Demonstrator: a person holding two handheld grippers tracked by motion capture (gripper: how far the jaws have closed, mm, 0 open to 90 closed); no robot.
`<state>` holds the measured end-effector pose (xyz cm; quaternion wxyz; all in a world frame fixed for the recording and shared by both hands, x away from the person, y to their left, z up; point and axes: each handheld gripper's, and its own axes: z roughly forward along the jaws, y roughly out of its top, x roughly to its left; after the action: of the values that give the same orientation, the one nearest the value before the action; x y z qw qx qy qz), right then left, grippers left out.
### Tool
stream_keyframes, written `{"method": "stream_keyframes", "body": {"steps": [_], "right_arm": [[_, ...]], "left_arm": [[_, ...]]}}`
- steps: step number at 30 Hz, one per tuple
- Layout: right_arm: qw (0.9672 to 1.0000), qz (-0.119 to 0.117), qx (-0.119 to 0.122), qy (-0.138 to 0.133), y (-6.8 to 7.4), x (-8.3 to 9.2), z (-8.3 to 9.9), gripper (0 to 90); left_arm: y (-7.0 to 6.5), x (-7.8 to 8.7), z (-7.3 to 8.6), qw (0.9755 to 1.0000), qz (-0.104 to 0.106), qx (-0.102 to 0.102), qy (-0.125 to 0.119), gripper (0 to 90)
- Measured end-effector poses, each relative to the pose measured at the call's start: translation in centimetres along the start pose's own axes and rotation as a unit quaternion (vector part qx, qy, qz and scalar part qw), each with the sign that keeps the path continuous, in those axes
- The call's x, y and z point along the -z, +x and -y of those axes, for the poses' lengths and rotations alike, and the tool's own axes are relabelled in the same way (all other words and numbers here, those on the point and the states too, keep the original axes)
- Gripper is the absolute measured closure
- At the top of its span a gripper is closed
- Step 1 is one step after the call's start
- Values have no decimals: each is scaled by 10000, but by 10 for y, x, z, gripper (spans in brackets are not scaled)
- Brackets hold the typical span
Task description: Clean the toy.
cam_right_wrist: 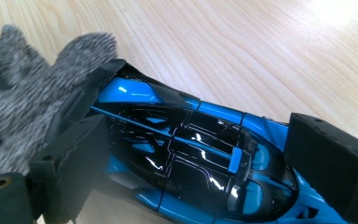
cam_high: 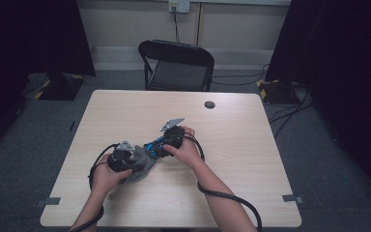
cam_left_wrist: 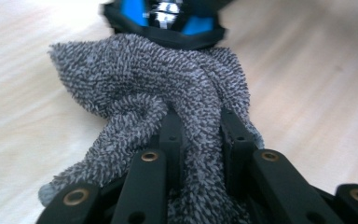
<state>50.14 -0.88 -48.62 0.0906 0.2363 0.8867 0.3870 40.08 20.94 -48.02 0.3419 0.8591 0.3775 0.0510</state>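
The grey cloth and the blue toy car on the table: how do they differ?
The grey cloth is soft, fuzzy and bunched into folds; the blue toy car is hard, glossy and keeps its sleek shape. The cloth is plain mottled grey, the car bright blue with black panels. The left gripper pinches the cloth, while the right gripper clamps the car's sides. Both lie on the wooden table, touching each other.

Toy car [cam_left_wrist: 165, 18] blurred and cropped by the top edge; its nose hidden under the grey cloth [cam_right_wrist: 18, 98].
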Motion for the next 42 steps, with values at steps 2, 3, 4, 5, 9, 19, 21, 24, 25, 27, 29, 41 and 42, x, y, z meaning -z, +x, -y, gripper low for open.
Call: {"method": "stream_keyframes", "body": {"steps": [2, 3, 4, 5, 9, 19, 21, 24, 25, 27, 29, 41, 42], "right_arm": [[10000, 5, -6, -9, 0, 0, 0, 68], [10000, 5, -2, -34, 0, 0, 1, 67], [10000, 7, -1, -42, 0, 0, 1, 68], [10000, 11, -2, -48, 0, 0, 1, 68], [10000, 24, -15, -45, 1, 0, 1, 68], [10000, 30, -42, 1, 0, 1, 1, 68], [10000, 28, -51, 15, 0, 1, 0, 68], [10000, 32, -54, 10, 0, 1, 0, 68], [10000, 32, -54, 5, 0, 1, 1, 68], [10000, 32, -52, -17, 0, 1, 1, 68], [10000, 32, -53, -9, -1, 1, 1, 68], [9998, 36, -153, 82, -3, 3, 1, 70], [9998, 41, -154, 88, -3, 3, 1, 70]], "left_arm": [[-4, -1, 0, 9999, 92, -31, 32, 743], [-7, -1, 0, 9999, 118, -71, 45, 743], [-8, -1, -1, 9998, 149, -96, 45, 743], [-11, -2, -1, 9998, 175, -88, 59, 743], [-16, -4, -3, 9996, 215, -147, 78, 743], [-27, -7, -6, 9989, 341, -279, 143, 742], [-28, -8, -6, 9988, 371, -302, 141, 741], [-31, -9, -6, 9983, 456, -338, 147, 741], [-33, -9, -7, 9981, 479, -350, 141, 741], [-36, -10, -8, 9976, 551, -388, 157, 741], [-39, -11, -9, 9970, 618, -435, 155, 741], [-52, 7, -18, 9931, 857, -787, -116, 738], [-51, 10, -18, 9934, 837, -770, -154, 738]]}}
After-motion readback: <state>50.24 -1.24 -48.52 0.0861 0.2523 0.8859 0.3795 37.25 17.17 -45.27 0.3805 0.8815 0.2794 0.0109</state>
